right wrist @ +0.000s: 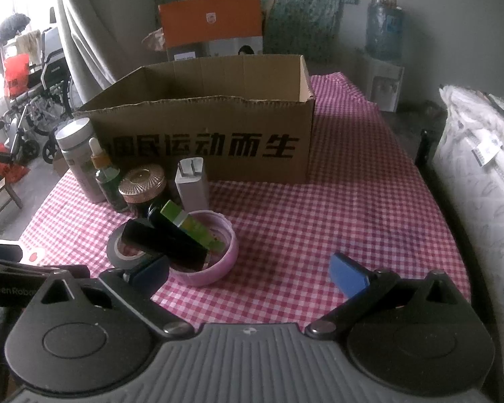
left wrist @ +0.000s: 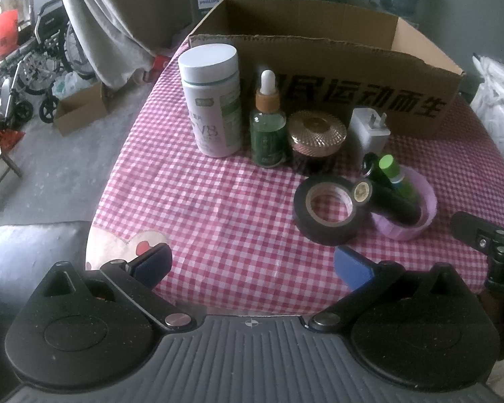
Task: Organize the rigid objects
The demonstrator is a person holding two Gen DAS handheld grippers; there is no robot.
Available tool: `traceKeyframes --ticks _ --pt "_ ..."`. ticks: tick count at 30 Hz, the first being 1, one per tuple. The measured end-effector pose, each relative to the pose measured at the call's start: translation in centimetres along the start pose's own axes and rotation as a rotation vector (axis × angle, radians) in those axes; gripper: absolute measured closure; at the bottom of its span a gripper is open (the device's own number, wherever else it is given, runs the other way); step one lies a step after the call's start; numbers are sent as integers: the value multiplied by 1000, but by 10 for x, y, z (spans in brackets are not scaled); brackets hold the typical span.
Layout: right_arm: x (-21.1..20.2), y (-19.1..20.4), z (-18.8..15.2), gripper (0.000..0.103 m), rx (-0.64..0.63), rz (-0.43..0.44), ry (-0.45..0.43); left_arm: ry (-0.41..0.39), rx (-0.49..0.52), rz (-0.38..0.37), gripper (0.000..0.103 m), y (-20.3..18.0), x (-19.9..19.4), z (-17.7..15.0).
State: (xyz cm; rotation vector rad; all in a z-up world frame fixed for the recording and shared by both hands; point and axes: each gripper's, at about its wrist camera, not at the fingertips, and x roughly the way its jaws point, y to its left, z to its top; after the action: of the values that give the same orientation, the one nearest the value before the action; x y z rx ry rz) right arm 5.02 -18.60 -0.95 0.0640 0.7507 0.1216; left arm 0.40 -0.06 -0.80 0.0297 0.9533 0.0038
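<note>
An open cardboard box (left wrist: 336, 77) stands at the back of the checked table (left wrist: 218, 208); it also shows in the right wrist view (right wrist: 218, 141). In front of it stand a white pill bottle (left wrist: 213, 100), a green dropper bottle (left wrist: 268, 124), a gold-lidded jar (left wrist: 317, 132) and a white charger (left wrist: 368, 131). A black tape roll (left wrist: 329, 215) lies beside a pink lid (left wrist: 416, 218) holding a black tube (left wrist: 386, 201) and a green tube (left wrist: 394, 171). My left gripper (left wrist: 252, 265) is open and empty near the front edge. My right gripper (right wrist: 248, 272) is open and empty, close to the pink lid (right wrist: 215, 268).
A wheelchair (left wrist: 33, 67) and a small cardboard box (left wrist: 80, 110) stand on the floor at the left. An orange box (right wrist: 211, 23) stands behind the big box. A white quilted bundle (right wrist: 480, 174) lies along the table's right edge. A water dispenser (right wrist: 384, 57) stands at the back right.
</note>
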Motion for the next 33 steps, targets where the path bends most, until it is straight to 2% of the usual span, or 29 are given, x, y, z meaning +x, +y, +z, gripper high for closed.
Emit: traceKeyframes --ticks 33 --pt "3 2 1 0 -2 4 7 2 -1 9 0 6 1 -2"
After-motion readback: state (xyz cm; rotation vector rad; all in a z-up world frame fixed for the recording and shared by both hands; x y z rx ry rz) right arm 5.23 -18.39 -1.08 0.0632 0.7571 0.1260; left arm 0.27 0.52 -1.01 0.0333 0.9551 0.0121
